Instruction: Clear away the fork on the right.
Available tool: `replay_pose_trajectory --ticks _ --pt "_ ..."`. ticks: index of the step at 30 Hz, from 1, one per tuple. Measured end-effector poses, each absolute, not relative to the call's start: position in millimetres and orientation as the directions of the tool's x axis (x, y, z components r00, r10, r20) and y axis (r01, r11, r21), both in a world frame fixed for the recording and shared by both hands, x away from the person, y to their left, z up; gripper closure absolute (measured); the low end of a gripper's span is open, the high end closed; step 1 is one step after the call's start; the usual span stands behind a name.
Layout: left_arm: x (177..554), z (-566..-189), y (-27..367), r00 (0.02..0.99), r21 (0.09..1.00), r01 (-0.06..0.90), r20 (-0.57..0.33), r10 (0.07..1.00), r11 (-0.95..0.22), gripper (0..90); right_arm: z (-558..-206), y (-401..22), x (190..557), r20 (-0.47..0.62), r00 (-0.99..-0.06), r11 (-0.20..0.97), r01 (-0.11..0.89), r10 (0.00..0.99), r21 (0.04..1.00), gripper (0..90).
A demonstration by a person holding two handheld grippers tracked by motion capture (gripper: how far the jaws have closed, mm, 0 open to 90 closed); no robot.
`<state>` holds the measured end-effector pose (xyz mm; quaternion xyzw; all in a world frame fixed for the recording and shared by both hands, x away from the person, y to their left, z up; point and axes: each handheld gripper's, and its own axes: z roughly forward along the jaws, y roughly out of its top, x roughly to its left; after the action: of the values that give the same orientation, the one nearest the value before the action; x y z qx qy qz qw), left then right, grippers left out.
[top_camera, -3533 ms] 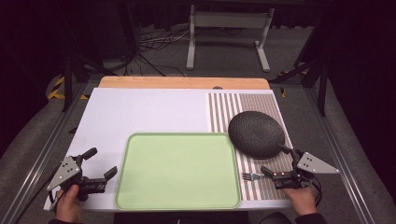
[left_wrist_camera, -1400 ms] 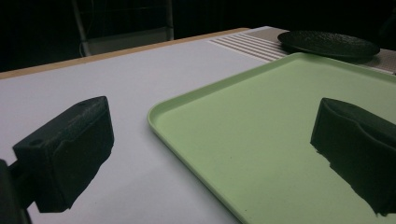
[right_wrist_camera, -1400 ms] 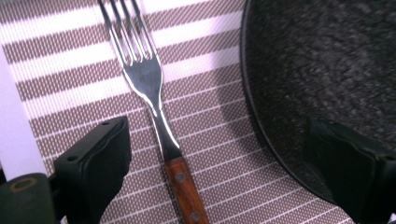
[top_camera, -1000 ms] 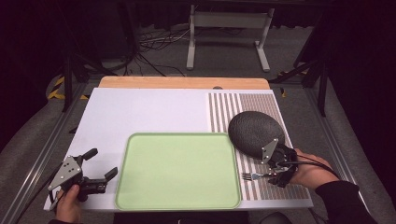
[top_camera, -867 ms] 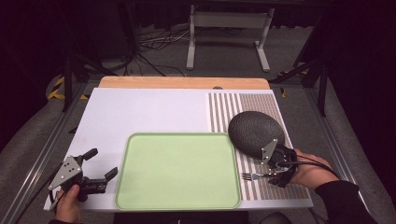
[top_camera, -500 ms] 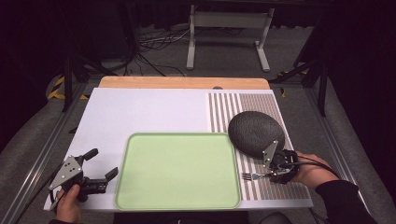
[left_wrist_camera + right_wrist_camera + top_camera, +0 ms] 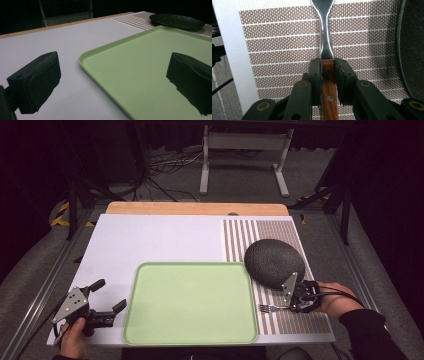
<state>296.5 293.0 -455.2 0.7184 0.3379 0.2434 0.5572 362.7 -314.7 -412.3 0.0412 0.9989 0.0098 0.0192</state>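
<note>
Gripping a fork on the striped mat

Gripping shows best from the high view: the right gripper (image 7: 295, 306) lies low on the striped mat (image 7: 295, 320), with the fork (image 7: 270, 308) sticking out from its tips toward the green tray (image 7: 190, 302). A dark plate (image 7: 274, 261) sits just behind this claw. The left gripper (image 7: 107, 295) rests beside the tray's left edge, jaws spread wide.

From the left gripper view, both jaws stand far apart, one over the white table (image 7: 50, 40), one over the tray (image 7: 140, 70).

From the right gripper view, the jaws pinch the fork's (image 7: 325, 37) wooden handle.
</note>
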Motion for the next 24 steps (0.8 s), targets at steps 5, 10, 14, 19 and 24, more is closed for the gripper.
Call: replay_pose_trajectory --ticks 5,10,14,19,24 --pt "296 -455 293 0.653 0.965 0.214 -0.026 0.757 -0.151 0.1 -413 -315 363 -0.038 -0.998 0.999 0.044 0.045 0.031 77.6" --pt "297 -455 293 0.650 0.965 0.214 -0.028 0.759 -0.148 0.1 -410 -314 361 -0.031 -0.999 0.999 0.029 0.030 0.027 77.9" --pt "296 -455 293 0.652 0.965 0.215 -0.026 0.758 -0.151 0.1 -402 -311 357 -0.035 -0.999 0.999 0.010 0.011 0.031 78.0" --pt "296 -455 293 0.652 0.965 0.213 -0.024 0.758 -0.152 0.1 -388 -307 355 -0.067 -0.998 0.998 0.000 0.004 0.061 77.9" --pt "296 -455 293 0.652 0.965 0.212 -0.024 0.758 -0.153 0.1 -378 -304 355 -0.092 -0.996 0.996 0.002 0.010 0.093 78.0"
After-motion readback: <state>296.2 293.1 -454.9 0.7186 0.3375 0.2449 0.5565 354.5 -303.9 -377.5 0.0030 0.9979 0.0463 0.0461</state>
